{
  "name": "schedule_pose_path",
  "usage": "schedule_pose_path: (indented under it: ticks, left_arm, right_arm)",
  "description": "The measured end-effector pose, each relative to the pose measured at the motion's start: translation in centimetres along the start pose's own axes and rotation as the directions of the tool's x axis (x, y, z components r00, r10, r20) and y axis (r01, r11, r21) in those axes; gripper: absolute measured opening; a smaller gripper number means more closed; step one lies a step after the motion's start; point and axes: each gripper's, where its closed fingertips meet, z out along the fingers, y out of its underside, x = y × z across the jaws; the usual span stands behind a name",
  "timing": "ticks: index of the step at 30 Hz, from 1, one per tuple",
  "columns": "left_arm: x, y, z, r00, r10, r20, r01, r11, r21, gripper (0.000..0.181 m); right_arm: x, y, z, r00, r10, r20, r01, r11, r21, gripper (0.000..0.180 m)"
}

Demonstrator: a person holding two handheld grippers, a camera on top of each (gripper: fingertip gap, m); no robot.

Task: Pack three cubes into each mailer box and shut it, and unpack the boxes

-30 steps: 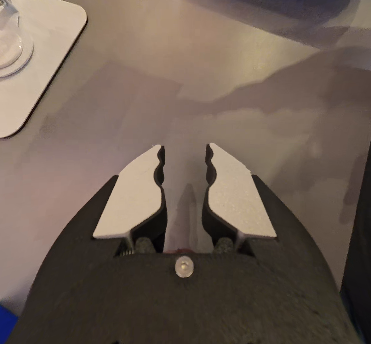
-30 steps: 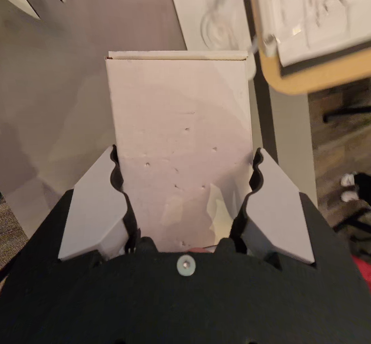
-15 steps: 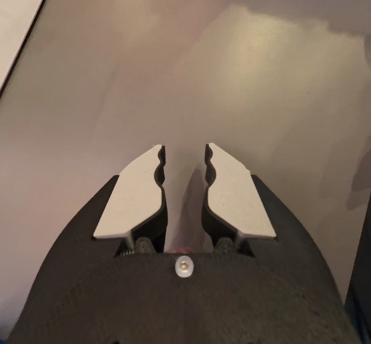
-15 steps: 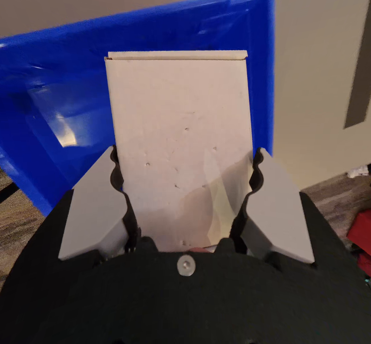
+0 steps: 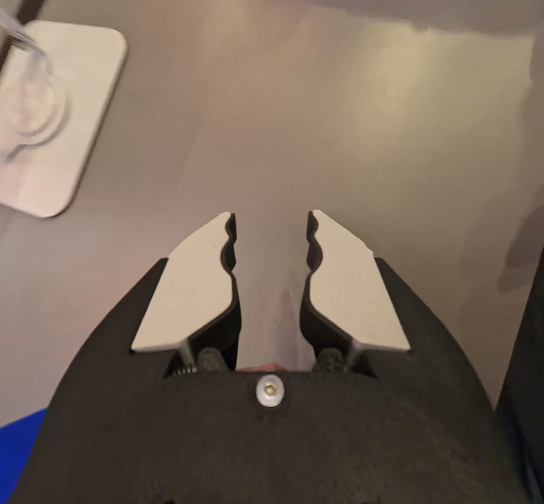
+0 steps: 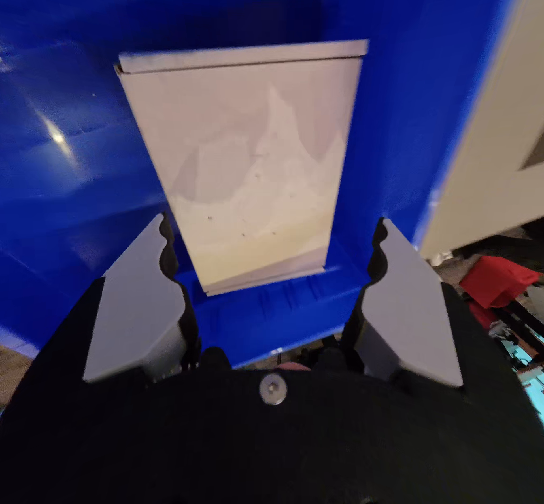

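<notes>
1. Right wrist view: right gripper point(image 6: 272, 242) spread wide, holding nothing; closed white mailer box point(image 6: 244, 163) lies inside blue bin point(image 6: 73, 107), clear of both fingers.
2. Left gripper point(image 5: 270, 231) parted, empty, above grey table point(image 5: 294, 107).
3. Best practice: lift straight away from the bin without nudging the box.

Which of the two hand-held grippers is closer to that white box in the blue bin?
Right. The right hand-held gripper hangs open just over the white box, which lies in the blue bin. The left hand-held gripper is open over bare table, with no box in view.
</notes>
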Motion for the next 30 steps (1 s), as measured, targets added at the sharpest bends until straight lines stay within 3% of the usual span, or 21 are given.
schedule_pose_path:
  ticks: [6,9,13,19,25,30]
  left_arm:
    - [-5.9,1.9,-10.8,0.966,0.001,0.257,0.007,1.0,-0.03,0.067]
    - [-9.1,5.7,-17.0,0.935,0.008,0.354,0.033,0.993,-0.11,0.077]
    - [-12.2,12.2,-21.9,0.938,0.055,0.343,0.046,0.959,-0.279,0.1]
    - [-15.3,20.2,-21.0,0.976,0.132,0.172,-0.025,0.856,-0.516,0.12]
    - [-17.8,22.9,-16.4,0.965,0.261,-0.036,-0.223,0.736,-0.639,0.124]
    - [-17.9,25.1,-14.5,0.957,0.223,-0.184,-0.288,0.68,-0.675,0.126]
  right_arm:
    - [0.3,-3.4,-7.5,0.985,0.031,-0.168,-0.007,0.99,0.142,0.121]
    - [-1.3,-6.5,-10.2,0.979,0.003,-0.205,0.046,0.971,0.235,0.114]
    - [-3.7,-10.2,-11.4,0.97,-0.066,-0.233,0.131,0.952,0.277,0.108]
    - [-6.7,-15.3,-12.0,0.967,-0.141,-0.214,0.208,0.921,0.329,0.107]
    - [-8.6,-18.1,-11.9,0.963,-0.194,-0.187,0.249,0.906,0.343,0.104]
    - [-9.9,-19.2,-11.1,0.965,-0.216,-0.146,0.255,0.9,0.353,0.104]
